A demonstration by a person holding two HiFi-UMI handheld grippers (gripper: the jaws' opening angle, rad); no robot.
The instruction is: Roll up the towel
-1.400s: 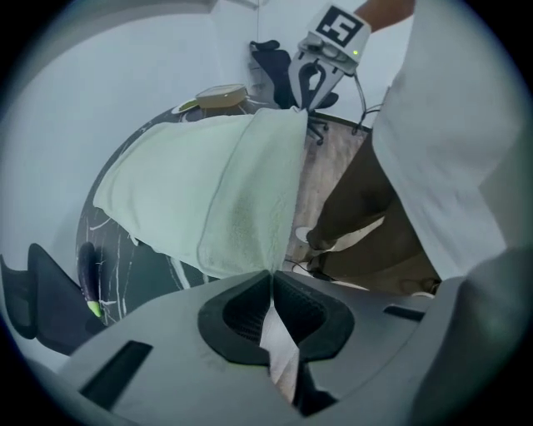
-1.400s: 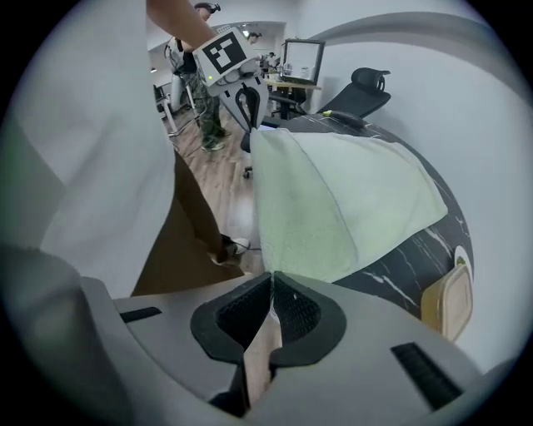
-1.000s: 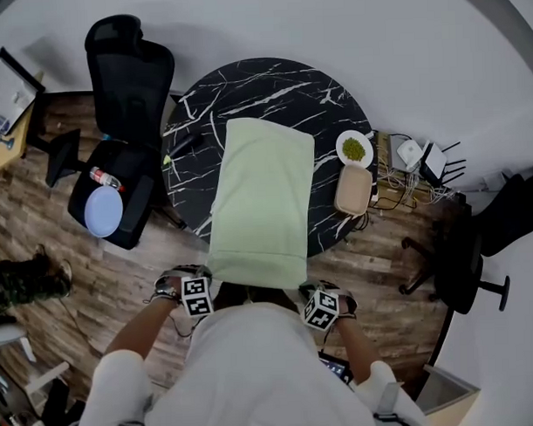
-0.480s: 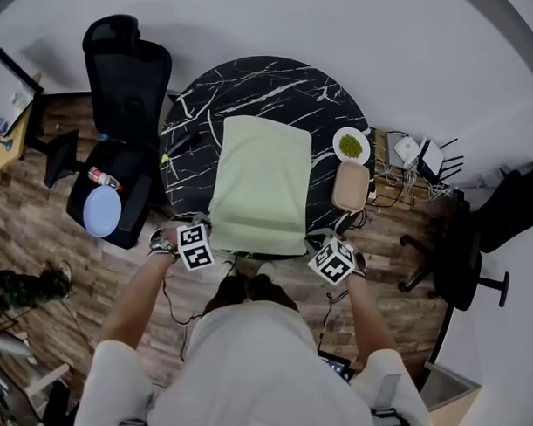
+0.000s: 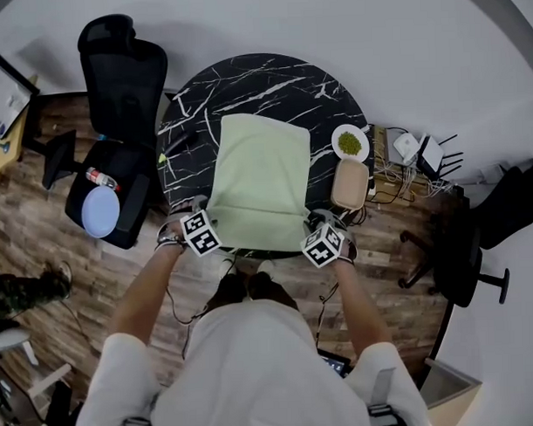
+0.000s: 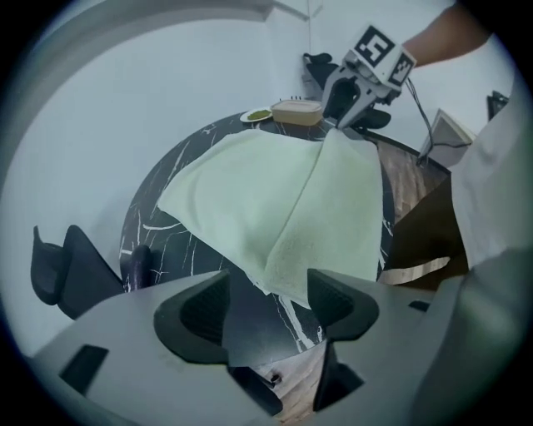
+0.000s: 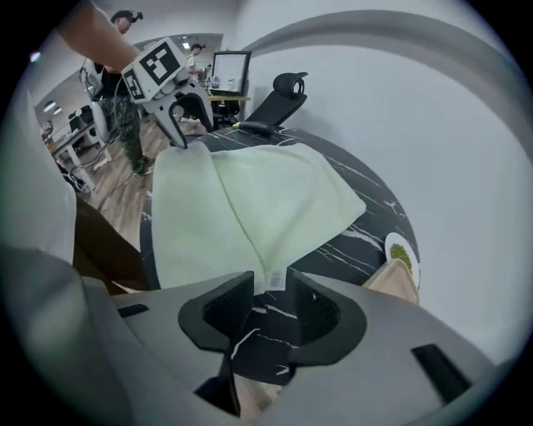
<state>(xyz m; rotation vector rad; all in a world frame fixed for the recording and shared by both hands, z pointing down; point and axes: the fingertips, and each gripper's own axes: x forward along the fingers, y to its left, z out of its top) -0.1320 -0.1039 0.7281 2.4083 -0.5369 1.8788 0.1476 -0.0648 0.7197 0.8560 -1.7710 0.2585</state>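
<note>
On the table: on my feed the towel (image 5: 261,177) lies lengthwise on the round black table (image 5: 244,77), pale green against the white-veined top.
Towel's near end: it reaches the table rim closest to the person. From both gripper views I read a crease along that rim, with a strip bending down over it.
Left gripper (image 6: 268,299): I see its jaws spread wide, and they have just been opening. The towel's near left corner hangs between them, close to one pad, and neither pad presses on it.
Right gripper (image 7: 271,291): its jaws stand apart by a narrower gap, and they too have just been opening. The towel's near right corner, with its small sewn tag, sits at the tips. I see a gap on each side of it, so nothing is pinched.
Gripper places: from the head view I have one at each near corner of the towel, both pointing steeply down.
Right of the towel: a white plate (image 5: 350,144) of something green and a tan box (image 5: 350,185), both clear of the cloth.
Left of the table: a black chair (image 5: 123,90) with a pale blue disc (image 5: 101,211) on its seat.
</note>
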